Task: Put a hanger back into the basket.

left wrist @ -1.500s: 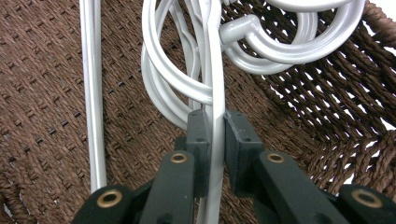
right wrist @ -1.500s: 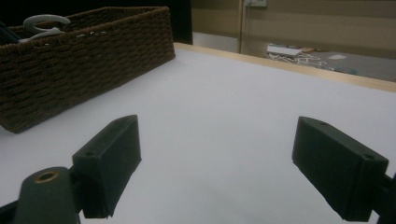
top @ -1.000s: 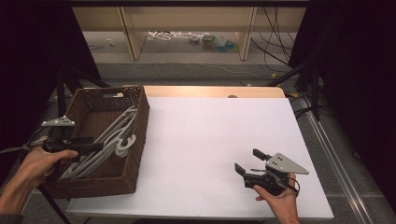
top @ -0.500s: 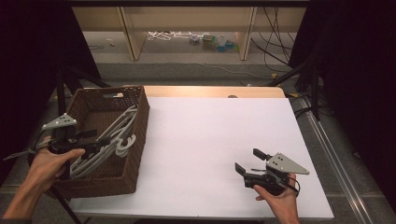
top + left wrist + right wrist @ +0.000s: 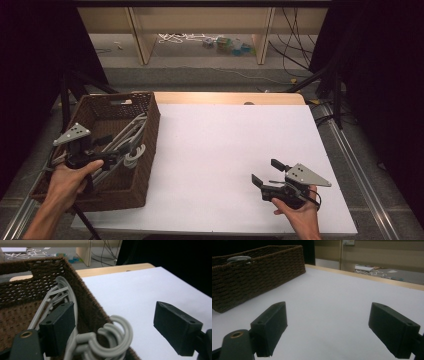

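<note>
Several grey plastic hangers (image 5: 129,136) lie in a brown wicker basket (image 5: 149,131) at the table's left edge. My left gripper (image 5: 111,150) hovers open over the basket's near part. In the left gripper view the hangers' curved hooks (image 5: 113,336) sit low between the wide-apart jaws of the left gripper (image 5: 117,331), beside the basket wall (image 5: 85,302); nothing is gripped. My right gripper (image 5: 265,172) rests open near the front right of the white table (image 5: 225,135). The right gripper view has this gripper (image 5: 332,331) with nothing between its jaws, and the basket (image 5: 262,272) farther off.
A wooden strip (image 5: 225,98) runs along the table's far edge. Beyond it stand a low shelf unit (image 5: 200,20) and loose items on the floor (image 5: 220,42). Black stands and cables (image 5: 325,75) flank the table on both sides.
My left gripper has moved to the right, from the basket's outer left side to over its inside near the hangers. The right gripper has stayed put.
</note>
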Action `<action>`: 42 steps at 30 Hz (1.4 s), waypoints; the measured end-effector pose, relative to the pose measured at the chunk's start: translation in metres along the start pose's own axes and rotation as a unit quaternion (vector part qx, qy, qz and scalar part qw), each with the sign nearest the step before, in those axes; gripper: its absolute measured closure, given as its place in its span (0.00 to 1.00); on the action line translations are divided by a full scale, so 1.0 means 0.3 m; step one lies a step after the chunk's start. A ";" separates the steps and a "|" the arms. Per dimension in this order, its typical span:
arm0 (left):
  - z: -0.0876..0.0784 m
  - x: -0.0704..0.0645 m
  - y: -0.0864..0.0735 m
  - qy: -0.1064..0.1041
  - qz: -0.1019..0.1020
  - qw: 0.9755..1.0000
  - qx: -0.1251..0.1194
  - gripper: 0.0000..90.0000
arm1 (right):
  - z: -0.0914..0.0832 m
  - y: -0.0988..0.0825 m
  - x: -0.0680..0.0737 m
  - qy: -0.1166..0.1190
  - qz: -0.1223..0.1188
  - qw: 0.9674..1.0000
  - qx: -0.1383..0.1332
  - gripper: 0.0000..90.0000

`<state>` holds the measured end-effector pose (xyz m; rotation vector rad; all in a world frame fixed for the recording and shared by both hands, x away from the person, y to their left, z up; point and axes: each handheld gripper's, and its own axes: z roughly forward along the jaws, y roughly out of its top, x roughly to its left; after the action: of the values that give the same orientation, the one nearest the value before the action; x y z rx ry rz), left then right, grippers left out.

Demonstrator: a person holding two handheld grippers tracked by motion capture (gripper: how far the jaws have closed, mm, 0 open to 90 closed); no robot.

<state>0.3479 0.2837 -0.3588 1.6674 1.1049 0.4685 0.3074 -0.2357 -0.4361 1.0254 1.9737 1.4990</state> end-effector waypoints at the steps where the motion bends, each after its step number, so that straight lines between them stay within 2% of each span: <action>1: 0.003 -0.010 0.000 0.000 -0.001 1.000 -0.004 0.19 | 0.001 -0.001 0.000 0.002 0.001 1.000 -0.001 0.18; 9: 0.029 -0.081 -0.004 -0.018 -0.007 0.999 -0.043 0.19 | 0.000 0.000 0.000 0.004 0.001 1.000 -0.001 0.18; 12: 0.043 -0.106 -0.004 -0.024 -0.001 0.999 -0.042 0.19 | -0.001 0.000 0.002 0.003 0.001 1.000 0.001 0.18; 15: 0.058 -0.133 -0.006 -0.026 0.005 0.999 -0.047 0.19 | 0.001 -0.001 0.004 0.008 0.004 1.000 -0.010 0.18; 19: 0.077 -0.165 -0.013 -0.039 0.007 0.998 -0.050 0.19 | 0.001 0.000 0.002 0.003 -0.002 1.000 0.002 0.18; 21: 0.084 -0.180 -0.016 -0.043 0.010 0.998 -0.045 0.19 | 0.002 0.000 0.001 0.002 -0.007 1.000 -0.002 0.18; 22: 0.088 -0.188 -0.018 -0.046 0.010 0.998 -0.047 0.19 | 0.004 0.000 -0.002 -0.001 -0.016 1.000 -0.012 0.18; 24: 0.093 -0.203 -0.023 -0.049 0.012 0.998 -0.049 0.19 | 0.005 -0.001 -0.001 0.001 -0.017 1.000 -0.018 0.18; 27: 0.102 -0.223 -0.027 -0.056 0.014 0.997 -0.052 0.19 | 0.006 0.000 0.000 0.001 -0.018 1.000 -0.018 0.18; 30: 0.107 -0.244 -0.034 -0.054 0.023 0.997 -0.056 0.19 | 0.005 0.001 0.002 0.001 -0.018 1.000 -0.009 0.18; 33: 0.119 -0.262 -0.045 -0.060 0.026 0.996 -0.054 0.19 | 0.001 0.001 0.001 -0.002 -0.017 1.000 -0.007 0.18; 34: 0.125 -0.268 -0.049 -0.061 0.027 0.996 -0.052 0.19 | 0.006 0.000 -0.001 0.002 -0.018 1.000 -0.016 0.18; 36: 0.136 -0.279 -0.058 -0.065 0.030 0.996 -0.047 0.19 | 0.006 0.000 0.000 0.002 -0.017 1.000 -0.017 0.18; 40: 0.150 -0.299 -0.074 -0.066 0.041 0.996 -0.048 0.19 | 0.002 0.001 0.002 -0.002 -0.017 1.000 -0.010 0.18; 42: 0.153 -0.311 -0.082 -0.062 0.054 0.995 -0.055 0.19 | 0.007 0.000 0.001 0.003 -0.017 1.000 -0.018 0.18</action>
<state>0.3247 0.1814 -0.3796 1.6432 0.8857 0.4793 0.3087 -0.2344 -0.4365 0.9690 1.9505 1.5154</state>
